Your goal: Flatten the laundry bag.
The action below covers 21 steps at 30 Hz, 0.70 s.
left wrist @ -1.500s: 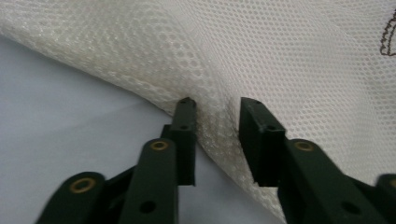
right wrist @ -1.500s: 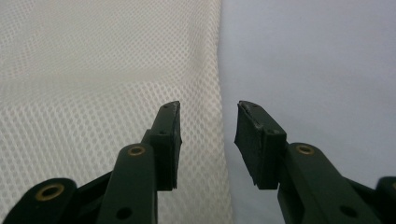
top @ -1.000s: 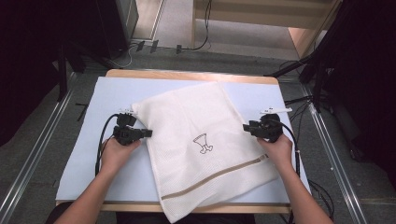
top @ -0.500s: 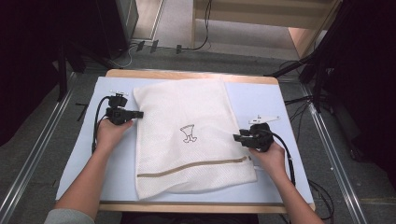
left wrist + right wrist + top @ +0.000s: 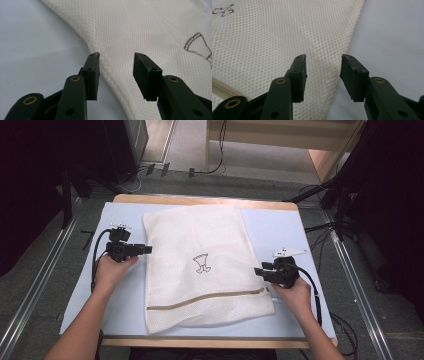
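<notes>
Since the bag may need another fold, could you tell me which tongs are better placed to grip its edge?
Probably the left tongs: their open jaws already straddle the mesh bag's edge. The right tongs are open at the opposite edge.

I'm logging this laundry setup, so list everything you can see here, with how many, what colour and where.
mesh bag: one, cream with a tan band near its close end and a small dark drawing in the middle, flat on the mat.
mat: one, pale blue, covering the tabletop.
table: one, light wood, edge showing at the far side.
floor cables: several, dark, beyond the table.
left claw: one, black, jaws open at the bag's left edge, having just been opening; nothing pinched.
right claw: one, black, jaws open at the bag's right edge, having just opened further.
hands: two, one behind each claw.
</notes>
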Available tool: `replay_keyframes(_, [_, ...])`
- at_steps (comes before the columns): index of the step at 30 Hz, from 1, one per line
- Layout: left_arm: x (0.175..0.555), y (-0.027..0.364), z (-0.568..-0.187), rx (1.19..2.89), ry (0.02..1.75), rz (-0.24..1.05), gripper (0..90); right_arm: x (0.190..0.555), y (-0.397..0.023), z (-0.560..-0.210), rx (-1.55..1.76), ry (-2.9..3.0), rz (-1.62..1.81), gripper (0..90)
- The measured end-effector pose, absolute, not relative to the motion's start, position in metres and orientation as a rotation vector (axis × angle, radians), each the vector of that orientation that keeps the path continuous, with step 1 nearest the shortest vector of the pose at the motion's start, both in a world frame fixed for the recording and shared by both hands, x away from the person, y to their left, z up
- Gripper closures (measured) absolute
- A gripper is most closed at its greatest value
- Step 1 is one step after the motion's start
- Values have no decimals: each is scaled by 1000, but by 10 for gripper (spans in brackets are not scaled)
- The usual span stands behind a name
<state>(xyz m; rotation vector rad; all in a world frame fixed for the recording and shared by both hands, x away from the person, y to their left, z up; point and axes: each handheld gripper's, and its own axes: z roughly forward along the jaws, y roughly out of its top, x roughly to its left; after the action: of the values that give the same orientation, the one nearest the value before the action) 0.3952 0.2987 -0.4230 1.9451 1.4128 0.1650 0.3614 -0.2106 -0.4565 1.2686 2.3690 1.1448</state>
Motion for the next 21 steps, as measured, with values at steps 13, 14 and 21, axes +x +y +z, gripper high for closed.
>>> replay_keyframes(13, [346,294,-427,1971,1388,156,493,367,-209,-460,1233,2377,1141,517])
replay_keyframes(14, [346,294,-427,1971,1388,156,491,367,-209,-460,1233,2377,1141,517])
replay_keyframes(21, [341,286,-439,2009,1400,129,474,378,-207,-469,1236,2393,1119,493])
